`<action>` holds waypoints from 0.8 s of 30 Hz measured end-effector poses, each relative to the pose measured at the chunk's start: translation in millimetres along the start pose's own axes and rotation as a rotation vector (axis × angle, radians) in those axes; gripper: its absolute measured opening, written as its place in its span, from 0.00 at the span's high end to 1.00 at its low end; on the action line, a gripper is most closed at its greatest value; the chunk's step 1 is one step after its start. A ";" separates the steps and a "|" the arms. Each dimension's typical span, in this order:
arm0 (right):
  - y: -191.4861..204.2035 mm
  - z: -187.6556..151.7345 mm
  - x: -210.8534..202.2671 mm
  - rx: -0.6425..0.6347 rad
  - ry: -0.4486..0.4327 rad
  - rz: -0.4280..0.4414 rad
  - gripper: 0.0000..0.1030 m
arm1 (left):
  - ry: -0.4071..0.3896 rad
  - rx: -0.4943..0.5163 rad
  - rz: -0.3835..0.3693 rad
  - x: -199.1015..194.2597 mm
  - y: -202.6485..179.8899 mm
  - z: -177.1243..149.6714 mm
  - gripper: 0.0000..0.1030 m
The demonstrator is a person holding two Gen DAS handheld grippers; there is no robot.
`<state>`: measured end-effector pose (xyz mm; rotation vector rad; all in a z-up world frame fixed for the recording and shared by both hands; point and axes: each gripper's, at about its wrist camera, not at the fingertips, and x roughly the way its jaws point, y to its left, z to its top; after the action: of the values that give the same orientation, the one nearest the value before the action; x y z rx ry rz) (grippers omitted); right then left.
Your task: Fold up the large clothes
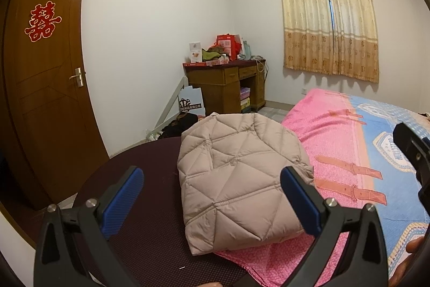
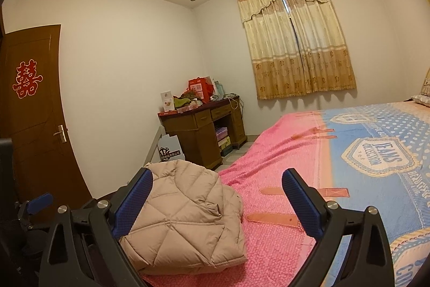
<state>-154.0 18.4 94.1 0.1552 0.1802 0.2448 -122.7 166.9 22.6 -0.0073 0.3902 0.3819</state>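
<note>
A beige quilted down jacket [image 1: 236,179] lies folded into a compact bundle at the corner of the bed, partly on a dark maroon cloth [image 1: 139,206] and partly on the pink and blue bedspread [image 1: 349,152]. It also shows in the right wrist view [image 2: 185,219]. My left gripper [image 1: 212,201] is open and empty, held above the near end of the jacket. My right gripper [image 2: 217,206] is open and empty, to the right of the jacket over the pink bedspread [image 2: 268,246]. Part of the right gripper shows at the right edge of the left wrist view [image 1: 414,152].
A brown door [image 1: 48,88] with a red paper emblem stands at the left. A wooden desk [image 1: 228,85] piled with boxes and bags is in the far corner. A curtained window [image 1: 328,18] is on the far wall. Clutter lies on the floor near the desk.
</note>
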 end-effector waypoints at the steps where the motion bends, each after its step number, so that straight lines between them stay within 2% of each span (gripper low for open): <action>1: 0.5 -0.3 0.5 -0.003 0.002 0.002 0.05 | 0.001 0.000 0.001 0.1 0.1 -0.1 0.00; 24: -1.5 -4.1 7.4 0.015 0.032 0.021 0.05 | 0.015 -0.003 0.000 2.1 -1.0 -1.4 0.00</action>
<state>-147.4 19.4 88.7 0.1679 0.2121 0.2670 -121.1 166.7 20.5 -0.0130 0.4045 0.3822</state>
